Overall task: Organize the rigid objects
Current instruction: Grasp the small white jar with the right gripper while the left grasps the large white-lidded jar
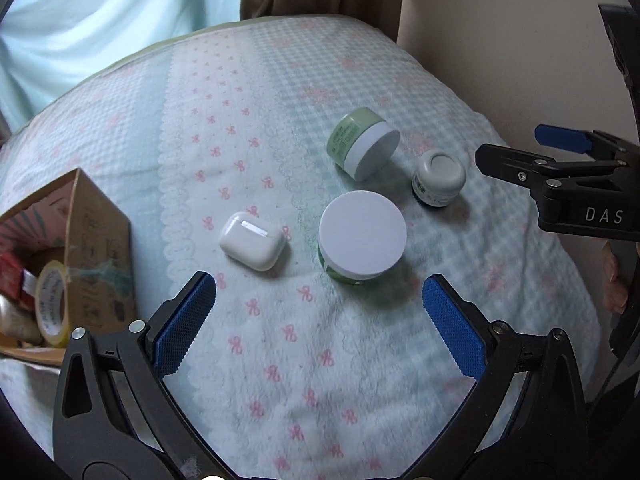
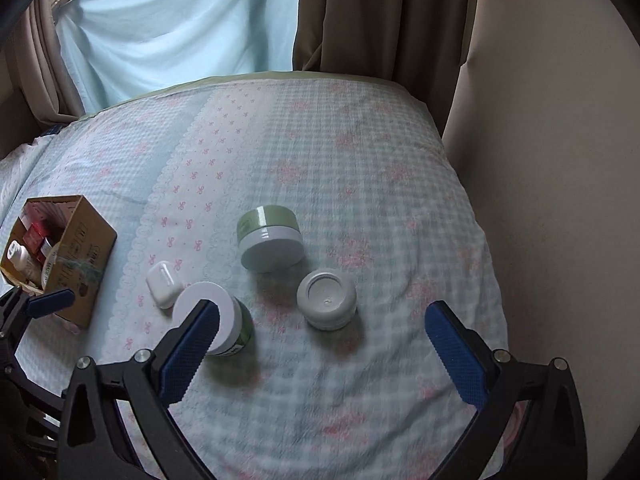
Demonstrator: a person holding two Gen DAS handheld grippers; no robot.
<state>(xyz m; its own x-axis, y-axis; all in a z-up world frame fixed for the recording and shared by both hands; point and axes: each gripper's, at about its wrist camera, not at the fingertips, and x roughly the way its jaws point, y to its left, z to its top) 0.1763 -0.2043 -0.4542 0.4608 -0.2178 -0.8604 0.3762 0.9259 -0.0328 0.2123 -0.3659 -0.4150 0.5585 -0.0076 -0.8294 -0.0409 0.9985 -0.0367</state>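
I hold two claws over a bed (image 1: 280, 360) covered in a pale blue quilt with pink bows. Both claws hang in the air, jaws wide apart, holding nothing.

My left claw (image 1: 320, 320) faces a big jar (image 1: 362, 236) with a flat white lid, standing upright just ahead of its blue pads. To the jar's left lies a white earbud case (image 1: 253, 246), near but not touching. Beyond the big jar a green jar (image 1: 362, 144) lies tipped on its side, and right of that sits a small grey pot (image 1: 439, 176). At the far left stands an open cardboard box (image 1: 100, 240), already holding a tape roll (image 1: 52, 304) and other small packs.

My right claw (image 2: 320, 344) hovers nearer the grey pot, which sits between its pads and a little ahead of them.

I judge the step in hand to be picking one item for the box. For the big jar, I should lower the left claw straight down, keep the pads level on either side of the body under the lid, and close gently, since the soft quilt may let it tip. Whether its lid is screwed tight I cannot tell, so gripping the body is safer.
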